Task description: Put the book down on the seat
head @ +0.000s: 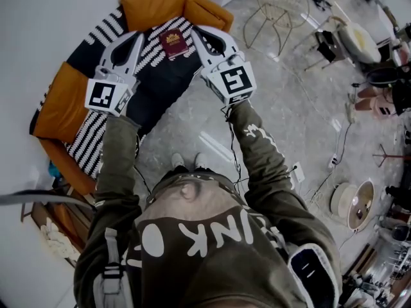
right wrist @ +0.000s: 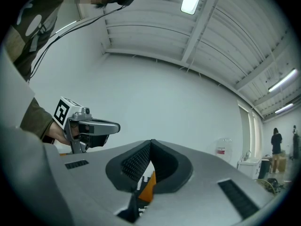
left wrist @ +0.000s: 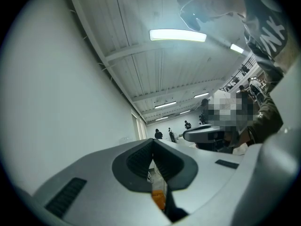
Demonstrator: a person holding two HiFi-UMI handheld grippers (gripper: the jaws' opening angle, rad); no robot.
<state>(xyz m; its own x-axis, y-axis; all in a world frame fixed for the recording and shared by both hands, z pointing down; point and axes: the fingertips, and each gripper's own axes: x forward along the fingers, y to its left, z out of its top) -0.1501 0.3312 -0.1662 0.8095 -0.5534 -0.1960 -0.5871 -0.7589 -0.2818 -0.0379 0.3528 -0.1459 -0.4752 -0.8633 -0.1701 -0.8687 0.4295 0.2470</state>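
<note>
A maroon book (head: 174,43) with a gold emblem lies flat on the black-and-white striped seat (head: 151,58) of an orange armchair (head: 154,2), close to the backrest. Nothing holds it. My left gripper (head: 137,38) is just left of the book and my right gripper (head: 198,31) just right of it; both are shut and empty. In the left gripper view the shut jaws (left wrist: 153,147) point up toward the ceiling. The right gripper view also shows its jaws (right wrist: 150,146) shut, with the left gripper (right wrist: 87,126) beside them.
The white wall runs along the left of the chair. A gold wire chair (head: 273,15) stands at the back right, with a white round table (head: 357,40) beyond it. A power strip (head: 333,162) and a round fan (head: 356,204) lie on the grey floor.
</note>
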